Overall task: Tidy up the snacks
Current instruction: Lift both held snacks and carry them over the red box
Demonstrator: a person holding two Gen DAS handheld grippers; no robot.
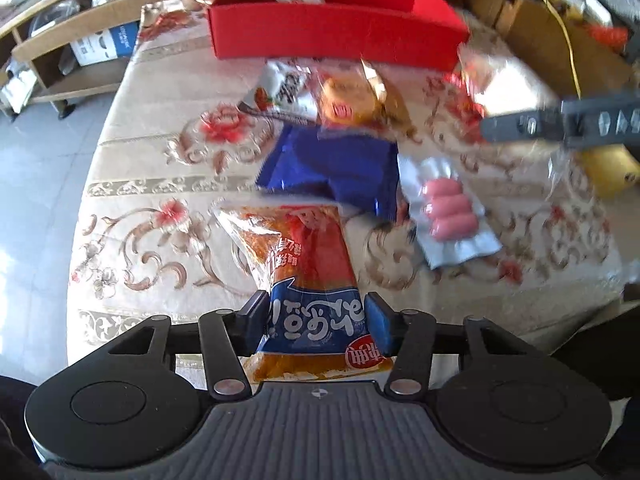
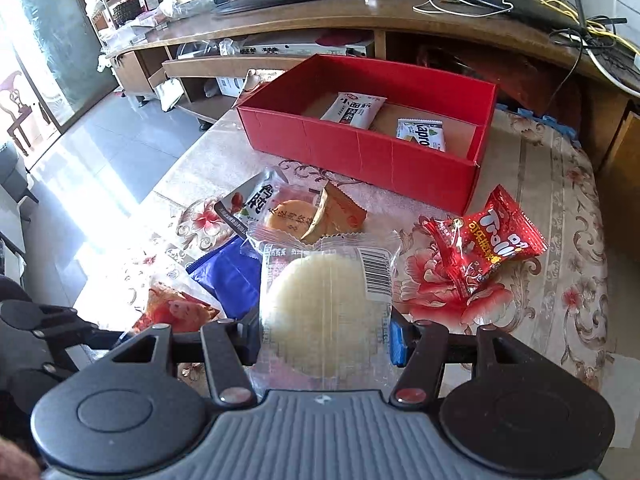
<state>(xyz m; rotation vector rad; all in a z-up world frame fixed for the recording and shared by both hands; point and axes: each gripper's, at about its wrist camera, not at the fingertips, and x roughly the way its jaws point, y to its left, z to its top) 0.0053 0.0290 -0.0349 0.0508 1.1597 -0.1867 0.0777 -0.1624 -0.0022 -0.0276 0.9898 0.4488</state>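
Left wrist view, tabletop lot:
- Left gripper (image 1: 316, 322): pads pressed on both sides of an orange snack bag (image 1: 298, 276) with a blue band; bag held between the jaws, its far end toward the pile.
- Blue packet (image 1: 332, 164): just beyond the bag, on the floral cloth (image 1: 160, 184).
- Sausage pack (image 1: 448, 212): pink links in clear film, right of the blue packet.
- Grey-white sachet (image 1: 280, 90) and orange-gold packet (image 1: 352, 100): overlapping, between the blue packet and the red box (image 1: 336, 28).
- Right gripper: only a dark finger shows at the right edge, blurred.

Right wrist view:
- Right gripper (image 2: 326, 338): clamped on a clear-wrapped rice cake (image 2: 320, 308) with a barcode label; cake held in front of the pile.
- Red box (image 2: 360, 152): open, at the far end of the table; inside lie a white packet (image 2: 354, 112) and a wafer packet (image 2: 422, 134), apart.
- Red candy bag (image 2: 488, 244): on the cloth, near the box's right corner.
- Round pastry (image 2: 290, 216) in clear wrap: beside the sachet, behind the rice cake.
- Blue packet and orange bag: lower left, partly hidden.
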